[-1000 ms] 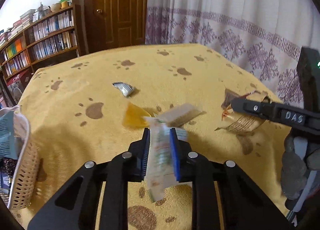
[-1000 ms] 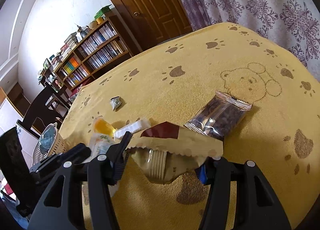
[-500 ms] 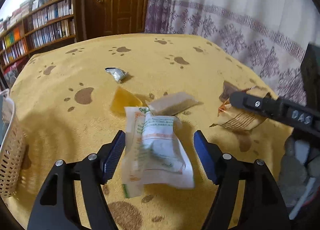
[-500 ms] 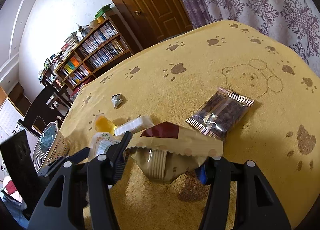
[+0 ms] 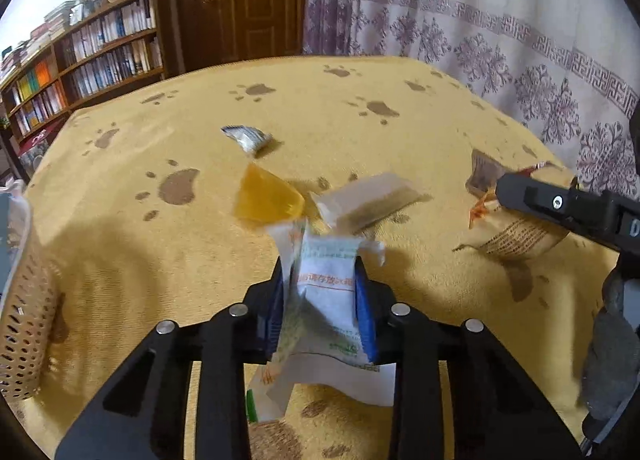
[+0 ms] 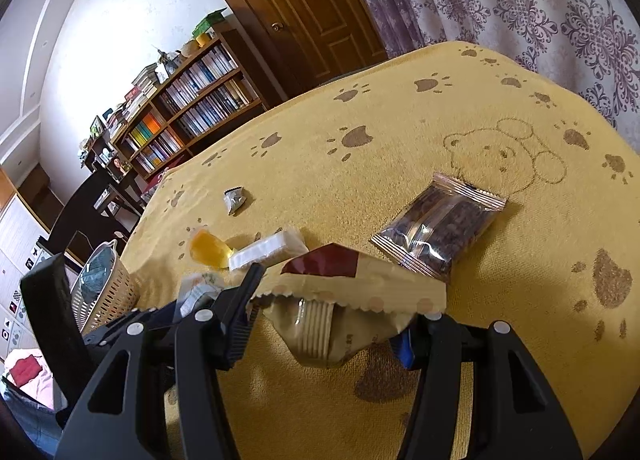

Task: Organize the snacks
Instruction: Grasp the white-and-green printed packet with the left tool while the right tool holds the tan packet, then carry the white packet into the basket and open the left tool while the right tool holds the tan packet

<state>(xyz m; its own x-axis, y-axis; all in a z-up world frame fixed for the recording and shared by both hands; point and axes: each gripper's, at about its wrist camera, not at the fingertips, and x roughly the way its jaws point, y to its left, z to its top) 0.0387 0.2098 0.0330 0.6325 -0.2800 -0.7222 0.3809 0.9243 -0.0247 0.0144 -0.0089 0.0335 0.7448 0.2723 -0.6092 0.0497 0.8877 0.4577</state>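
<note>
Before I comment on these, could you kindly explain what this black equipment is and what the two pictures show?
A person holds a two-finger gripper in each hand, each carrying a forward-looking fisheye camera. One picture is from the left gripper, shut on a white snack packet. The other is from the right gripper, its jaws wide around a beige wafer packet; whether they press it is unclear. On the yellow paw-print cloth lie an orange jelly, a white bar, a small silver wrapper and a dark packet. A woven basket stands at the left.
</note>
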